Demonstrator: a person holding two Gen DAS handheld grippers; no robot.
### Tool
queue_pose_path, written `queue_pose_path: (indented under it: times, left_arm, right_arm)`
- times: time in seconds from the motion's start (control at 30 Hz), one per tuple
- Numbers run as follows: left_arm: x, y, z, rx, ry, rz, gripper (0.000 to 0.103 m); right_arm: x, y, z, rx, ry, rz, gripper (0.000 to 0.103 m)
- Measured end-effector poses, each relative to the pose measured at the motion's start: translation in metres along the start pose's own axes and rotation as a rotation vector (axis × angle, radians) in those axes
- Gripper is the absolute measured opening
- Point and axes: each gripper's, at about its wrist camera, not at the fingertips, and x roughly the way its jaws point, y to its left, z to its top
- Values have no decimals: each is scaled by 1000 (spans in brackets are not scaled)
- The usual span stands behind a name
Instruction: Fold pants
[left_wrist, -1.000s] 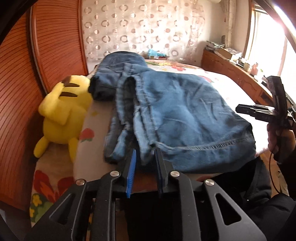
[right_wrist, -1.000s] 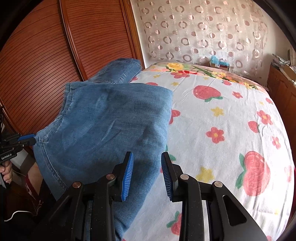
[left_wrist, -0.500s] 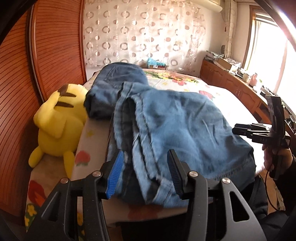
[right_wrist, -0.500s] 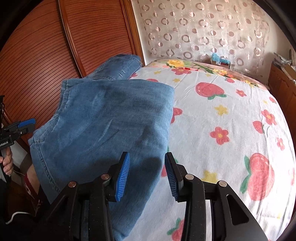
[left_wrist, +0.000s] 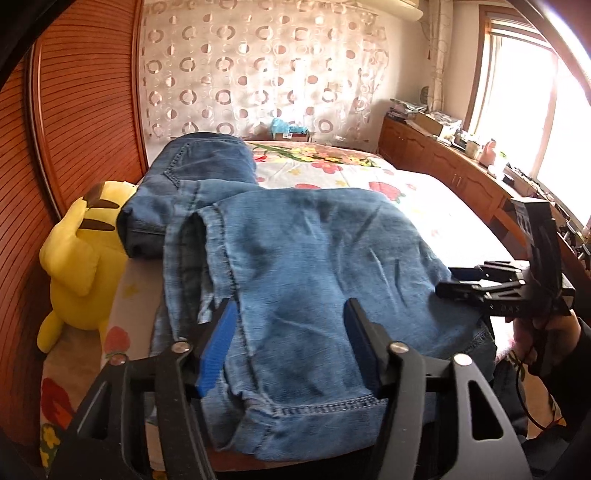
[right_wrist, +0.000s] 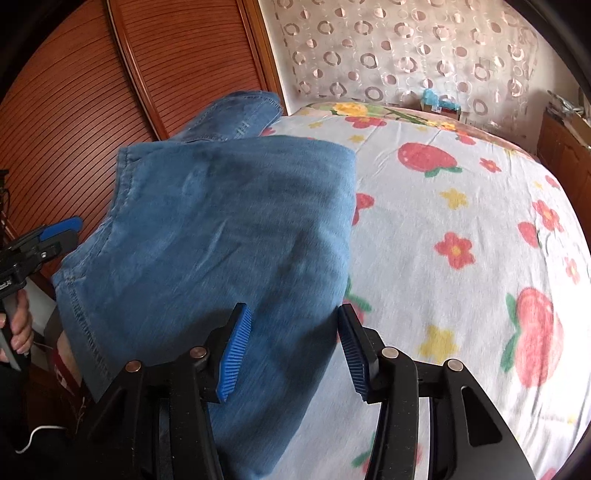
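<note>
Blue denim pants lie folded over on the flowered bed, their hem end hanging over the near edge; they also show in the right wrist view. My left gripper is open, its blue-padded fingers spread just above the hem end, holding nothing. My right gripper is open over the pants' right edge, empty. It shows in the left wrist view at the right of the pants. The left gripper shows at the far left of the right wrist view.
A yellow plush toy lies at the bed's left edge beside a wooden slatted wardrobe. A wooden cabinet with clutter runs under the window on the right. A teal item sits at the bed's far end.
My left gripper has let go of the pants' hem and opened wide, rising above it. My right gripper has opened a little wider and shifted slightly over the pants' edge.
</note>
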Motion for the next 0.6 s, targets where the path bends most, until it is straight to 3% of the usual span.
queue_pose_path:
  times: [0.57,0.6]
  left_arm:
    - [12,-19,-11,36,39,-8,63]
    - [14,-19,-13,36,46,-8,63]
  right_arm:
    - [-11,12,-25,37,-4,-34,53]
    - [-11,13,-26,34,-4,-35,49]
